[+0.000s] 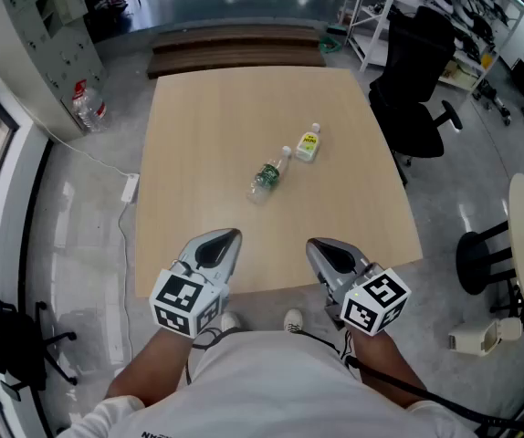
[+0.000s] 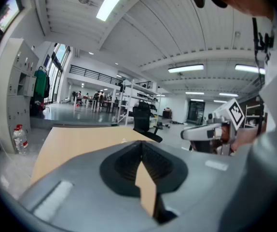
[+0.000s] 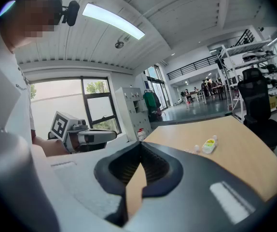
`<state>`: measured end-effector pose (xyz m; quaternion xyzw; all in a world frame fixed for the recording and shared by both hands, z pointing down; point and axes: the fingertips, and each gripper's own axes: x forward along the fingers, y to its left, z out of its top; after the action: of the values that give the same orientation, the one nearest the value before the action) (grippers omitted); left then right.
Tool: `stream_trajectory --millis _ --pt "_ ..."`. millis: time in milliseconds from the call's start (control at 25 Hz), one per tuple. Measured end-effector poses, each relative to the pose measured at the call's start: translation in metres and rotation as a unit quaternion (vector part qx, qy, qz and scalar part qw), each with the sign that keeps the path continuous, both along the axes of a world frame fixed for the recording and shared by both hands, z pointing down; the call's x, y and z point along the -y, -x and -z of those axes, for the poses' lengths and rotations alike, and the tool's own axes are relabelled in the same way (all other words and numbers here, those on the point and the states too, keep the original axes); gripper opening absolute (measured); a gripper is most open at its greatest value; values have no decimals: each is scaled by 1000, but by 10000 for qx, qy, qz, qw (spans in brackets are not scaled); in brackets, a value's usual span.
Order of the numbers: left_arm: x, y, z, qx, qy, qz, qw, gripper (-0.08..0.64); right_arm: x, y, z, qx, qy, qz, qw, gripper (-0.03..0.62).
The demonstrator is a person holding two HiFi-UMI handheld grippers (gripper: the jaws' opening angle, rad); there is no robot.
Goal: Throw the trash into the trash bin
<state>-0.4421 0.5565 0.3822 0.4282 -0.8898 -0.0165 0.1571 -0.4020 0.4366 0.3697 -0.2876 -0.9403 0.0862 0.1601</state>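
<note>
Step in hand: approach, ahead of the first pick. The left gripper point(image 1: 228, 237) and the right gripper point(image 1: 315, 245) are hovering side by side over the near edge of the table point(image 1: 198, 117), both pointing toward the trash. Each gripper's jaws are sitting fully together with nothing between them, so neither tool is carrying anything.

The trash is lying near the middle of the table, well apart from both grippers. It consists of two small plastic bottles resting on their sides, close beside each other:
- The green-label bottle point(image 1: 267, 175) is clear-bodied and is lying nearer to the grippers.
- The yellow-label bottle point(image 1: 309, 143) is white-capped and is lying farther out, to the right (it also shows in the right gripper view).

Next move, as judged: one gripper needs its jaws opening, reaching forward, then closing across a bottle's body. A round bottle is likely to roll if nudged.

No bin is showing plainly. The pale container point(image 1: 481, 336) on the floor at the right may be it, but it is too small to tell.
</note>
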Motion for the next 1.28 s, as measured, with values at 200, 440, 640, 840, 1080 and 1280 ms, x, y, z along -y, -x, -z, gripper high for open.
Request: stream_trajectory --millis 200,440,640,840,1080,1280 --pt "-1 0 1 11 -5 7 10000 8 0 0 -2 -8 32 -3 10000 2" --pt "-5 -1 -1 -29 8 -2 10000 8 -9 -3 -1 -52 283 133 9995 2" --pt "-8 -2 -3 -59 -4 14 10000 8 -19 -5 -1 -122 631 240 9976 2" --pt "-10 -2 -3 -40 -4 -38 10000 8 -21 -4 -10 -283 517 170 9981 2" --pt "-19 -4 -5 -49 -30 -105 9999 8 -28 -5 -11 -323 490 60 9983 2" --pt "-32 -4 -4 17 -26 -228 9997 8 -40 -6 -9 -265 468 -77 9985 2"
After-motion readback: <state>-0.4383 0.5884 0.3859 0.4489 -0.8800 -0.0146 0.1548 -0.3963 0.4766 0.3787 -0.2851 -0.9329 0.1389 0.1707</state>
